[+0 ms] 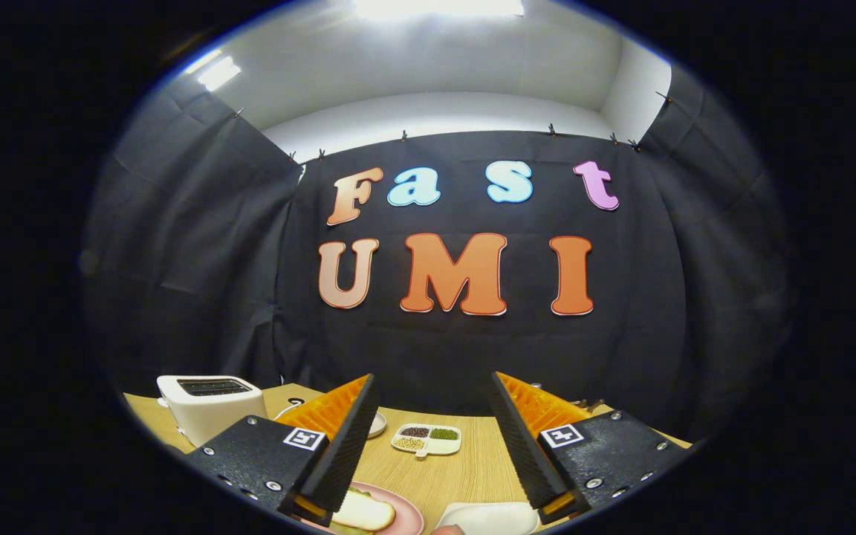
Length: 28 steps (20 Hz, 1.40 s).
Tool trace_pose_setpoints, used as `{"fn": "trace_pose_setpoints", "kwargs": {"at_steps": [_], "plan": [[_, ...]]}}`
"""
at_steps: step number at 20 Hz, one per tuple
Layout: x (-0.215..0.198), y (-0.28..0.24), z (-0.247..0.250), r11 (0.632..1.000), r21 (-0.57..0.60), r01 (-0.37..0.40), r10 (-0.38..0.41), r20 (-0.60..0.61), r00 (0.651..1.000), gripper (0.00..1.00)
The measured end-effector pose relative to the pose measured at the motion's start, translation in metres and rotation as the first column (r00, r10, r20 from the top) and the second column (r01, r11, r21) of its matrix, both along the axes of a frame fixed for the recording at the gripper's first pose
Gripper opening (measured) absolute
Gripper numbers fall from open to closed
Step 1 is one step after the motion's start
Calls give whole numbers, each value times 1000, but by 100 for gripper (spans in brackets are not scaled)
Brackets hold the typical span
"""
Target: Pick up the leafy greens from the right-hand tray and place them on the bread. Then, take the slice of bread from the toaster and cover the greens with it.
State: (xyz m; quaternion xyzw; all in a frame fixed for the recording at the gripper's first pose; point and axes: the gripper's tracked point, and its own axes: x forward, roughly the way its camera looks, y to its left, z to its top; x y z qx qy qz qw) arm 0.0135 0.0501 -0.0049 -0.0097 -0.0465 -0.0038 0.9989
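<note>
Gripper view has the gripper (428, 438) spread wide and holding nothing above the wooden desk (465, 468), with the bread (363, 513) on a pink plate (407, 519) at the near edge by its left finger and the white toaster (209, 405) at the far left corner. Leafy greens would be light, limp and easily torn, so a gentle pinch across the bunch seems best; I cannot make them out on the white tray (491, 516) near the right finger

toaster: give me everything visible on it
The toaster is a white, boxy appliance with rounded corners and a smooth, plastic-looking shell. Its top holds a long dark slot; whether bread sits in it cannot be told. It stands upright on the wooden table, at the far corner beyond the finger on that side of the open gripper, apart from it. Nothing but the table touches it.
</note>
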Motion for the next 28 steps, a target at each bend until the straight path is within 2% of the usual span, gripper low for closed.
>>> {"fn": "trace_pose_setpoints", "kwargs": {"at_steps": [5,9,28], "plan": [[-2,14,-2,999,45,-25,25,10,1000,90],[-4,11,-3,1000,25,-1,1,16,1000,90],[-5,27,-10,999,38,-33,33,8,999,90]]}}
